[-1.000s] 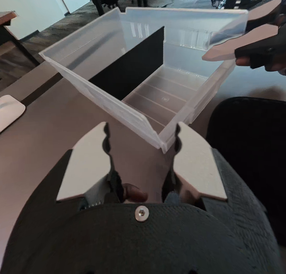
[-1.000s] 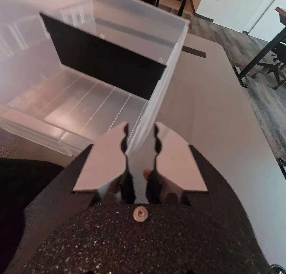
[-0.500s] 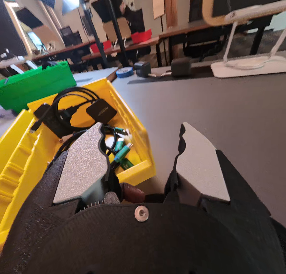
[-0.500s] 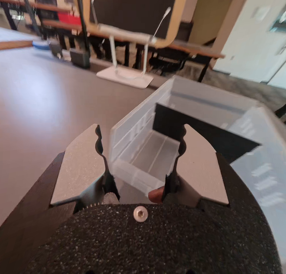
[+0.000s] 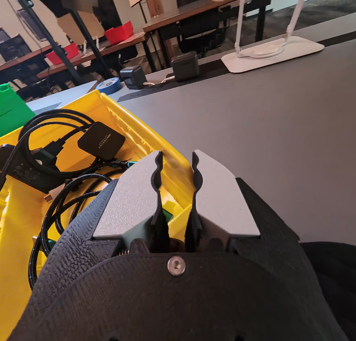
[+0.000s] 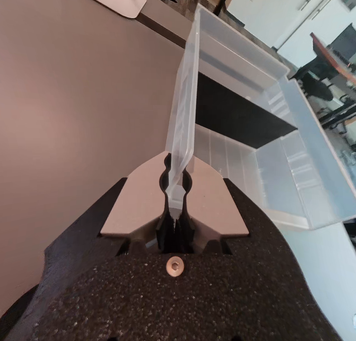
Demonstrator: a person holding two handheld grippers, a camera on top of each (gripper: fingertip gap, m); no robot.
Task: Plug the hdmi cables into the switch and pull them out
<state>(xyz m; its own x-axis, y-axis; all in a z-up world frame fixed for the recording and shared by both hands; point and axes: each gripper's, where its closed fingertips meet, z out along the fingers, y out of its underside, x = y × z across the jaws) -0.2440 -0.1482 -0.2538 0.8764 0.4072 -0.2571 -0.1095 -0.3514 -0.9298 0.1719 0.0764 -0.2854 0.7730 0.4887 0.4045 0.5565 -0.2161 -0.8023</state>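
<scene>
A yellow bin (image 5: 134, 131) holds a flat black square switch (image 5: 101, 140), coiled black braided HDMI cables (image 5: 57, 120) and another black device (image 5: 25, 175). My left gripper (image 5: 177, 154) straddles the bin's right wall near its front corner, one finger inside and one outside, jaws narrowed onto the wall. In the right wrist view my right gripper (image 6: 180, 156) is shut on the left wall of a clear plastic bin (image 6: 187, 81). That bin has a black divider (image 6: 240, 116) and nothing in it.
Both bins stand on a dark grey table (image 5: 250, 129). At its far edge are a white lamp base (image 5: 273, 56), two small black boxes (image 5: 185, 65), a blue tape roll (image 5: 108, 85) and a green bin (image 5: 11, 112). The table's edge runs right of the clear bin.
My left gripper has narrowed from wide open onto the yellow bin's right wall. My right gripper was open beside the clear bin and has shut on its left wall.
</scene>
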